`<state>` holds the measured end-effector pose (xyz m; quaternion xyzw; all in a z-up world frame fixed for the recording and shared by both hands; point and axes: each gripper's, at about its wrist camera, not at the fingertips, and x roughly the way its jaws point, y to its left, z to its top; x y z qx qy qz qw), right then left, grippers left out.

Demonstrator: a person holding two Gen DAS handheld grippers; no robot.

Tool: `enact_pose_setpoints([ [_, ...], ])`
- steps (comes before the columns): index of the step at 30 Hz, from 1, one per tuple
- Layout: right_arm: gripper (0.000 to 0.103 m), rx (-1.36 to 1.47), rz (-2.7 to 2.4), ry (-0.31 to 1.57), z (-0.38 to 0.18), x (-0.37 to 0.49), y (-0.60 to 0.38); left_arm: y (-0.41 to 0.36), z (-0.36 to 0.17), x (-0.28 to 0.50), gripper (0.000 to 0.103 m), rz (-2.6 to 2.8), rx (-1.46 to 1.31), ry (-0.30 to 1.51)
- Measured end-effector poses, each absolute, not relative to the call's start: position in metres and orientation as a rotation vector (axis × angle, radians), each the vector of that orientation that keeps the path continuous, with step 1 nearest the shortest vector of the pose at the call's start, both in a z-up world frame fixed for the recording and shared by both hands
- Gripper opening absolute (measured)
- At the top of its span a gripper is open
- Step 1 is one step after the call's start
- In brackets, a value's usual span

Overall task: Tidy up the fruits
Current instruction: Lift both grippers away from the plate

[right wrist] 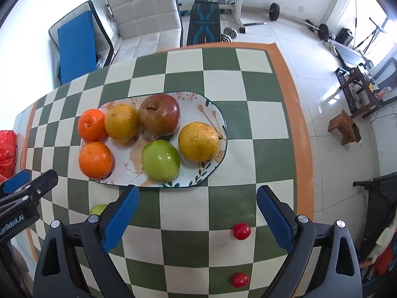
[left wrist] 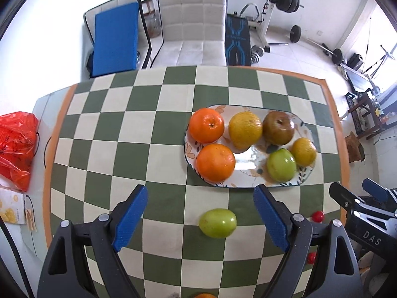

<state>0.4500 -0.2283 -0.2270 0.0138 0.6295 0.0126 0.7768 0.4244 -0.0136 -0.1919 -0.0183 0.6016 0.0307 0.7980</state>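
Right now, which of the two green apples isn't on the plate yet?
The green apple lying on the checkered cloth between the left claw's open fingers; the other green apple already sits on the plate.

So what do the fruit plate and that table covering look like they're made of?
The plate looks like glazed ceramic: glossy white surface with window glare and a painted floral pattern. The checkered cover seems a smooth vinyl or oilcloth mat, lying flat with a printed orange border.

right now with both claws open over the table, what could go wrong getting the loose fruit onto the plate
1. The loose green fruit lies between the left claw fingers; being round, it may roll off if nudged off-center.
2. The plate already holds six fruits, so another could knock the yellow citrus near its rim.
3. The small red fruit before the right claw may slip the wide pads.
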Motion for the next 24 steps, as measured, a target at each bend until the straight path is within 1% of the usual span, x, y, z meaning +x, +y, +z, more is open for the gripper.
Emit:
enact_pose_setpoints([
  [11,0.097,0.026,0.025,1.239,-0.16,0.399,-0.226,-0.019,-0.134,0.379,0.087,0.048,-0.036,1.171],
  [24,0.097,0.057,0.021,1.138,-0.099,0.341,-0.233,-0.027,-0.102,0.345,0.087,0.033,-0.033,1.099],
])
